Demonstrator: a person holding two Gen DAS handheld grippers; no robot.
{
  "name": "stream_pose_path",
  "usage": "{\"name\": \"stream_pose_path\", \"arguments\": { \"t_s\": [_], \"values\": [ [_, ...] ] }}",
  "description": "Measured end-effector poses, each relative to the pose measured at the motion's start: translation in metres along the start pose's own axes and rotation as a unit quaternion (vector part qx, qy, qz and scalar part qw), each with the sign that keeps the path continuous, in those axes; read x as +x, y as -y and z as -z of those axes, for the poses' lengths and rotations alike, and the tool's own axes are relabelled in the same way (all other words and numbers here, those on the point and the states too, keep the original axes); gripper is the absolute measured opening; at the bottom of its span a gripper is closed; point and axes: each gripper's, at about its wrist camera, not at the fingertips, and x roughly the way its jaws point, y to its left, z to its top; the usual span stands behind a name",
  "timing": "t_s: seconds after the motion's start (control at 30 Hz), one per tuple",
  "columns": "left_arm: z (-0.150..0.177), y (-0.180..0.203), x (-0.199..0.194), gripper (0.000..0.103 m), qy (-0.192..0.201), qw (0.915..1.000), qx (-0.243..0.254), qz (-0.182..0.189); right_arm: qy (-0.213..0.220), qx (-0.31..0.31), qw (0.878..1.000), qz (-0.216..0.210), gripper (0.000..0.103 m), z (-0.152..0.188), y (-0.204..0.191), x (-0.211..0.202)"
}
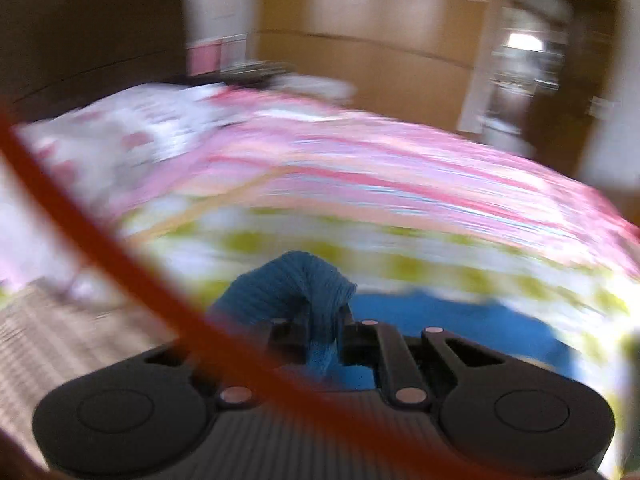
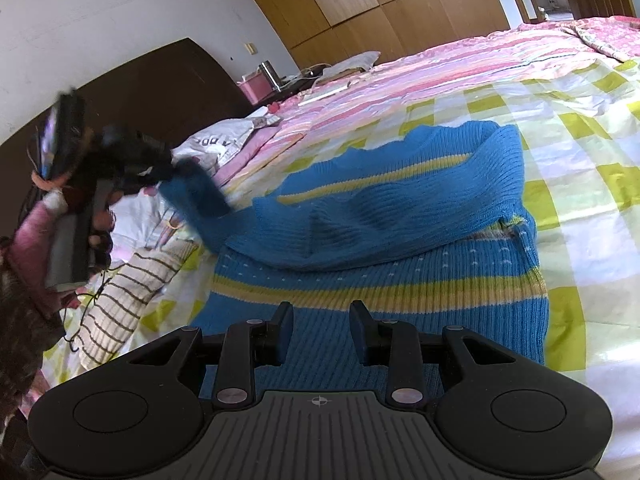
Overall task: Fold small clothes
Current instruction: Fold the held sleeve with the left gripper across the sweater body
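Wooden wardrobe doors [image 2: 360, 4] fill the top of the right wrist view, with a white wall [image 2: 120, 8] and a dark headboard [image 2: 160, 88] at upper left. Below them we see the bed [image 2: 580, 128], spread with a pink striped quilt [image 2: 460, 64] toward the top and a yellow-green checked sheet [image 2: 592, 240] across the right and centre.

On the sheet, in the middle of the frame, lies our blue knit sweater [image 2: 380, 280] with yellow bands, its upper part folded over the body. A cream striped garment [image 2: 128, 292] lies at lower left, just beside the sweater's edge, and a thin dark cable trails over it. A pink box [image 2: 256, 86] sits beyond the bed near the headboard.

Our right gripper [image 2: 320, 328] hangs over the sweater's hem at bottom centre, jaws parted with nothing between them.

Our left gripper [image 2: 168, 170], blurred at mid left, is clamped on one sweater sleeve [image 2: 200, 200], which stretches up off the bed. In the left wrist view the knit bunches between the closed jaws [image 1: 320, 320], and an orange cord [image 1: 120, 256] crosses the lens, hiding part of the gripper.
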Motion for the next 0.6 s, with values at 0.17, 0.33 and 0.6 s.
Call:
{"name": "stream_pose_path", "arguments": {
  "t_s": [0.17,0.33,0.6],
  "values": [
    [0.024,0.044,-0.008,0.04,-0.018,0.9958,0.087,0.02,0.001,0.001,1.0,0.004,0.032,-0.001,0.002,-0.002],
    [0.048,0.022,-0.005,0.049,-0.052,0.9969,0.059,-0.004,-0.001,0.002,1.0,0.005,0.032,-0.001,0.003,-0.002],
    [0.1,-0.011,-0.011,0.05,-0.069,0.9938,0.075,-0.044,-0.003,-0.016,0.999,0.027,0.032,0.004,0.002,0.005]
  ]
}}
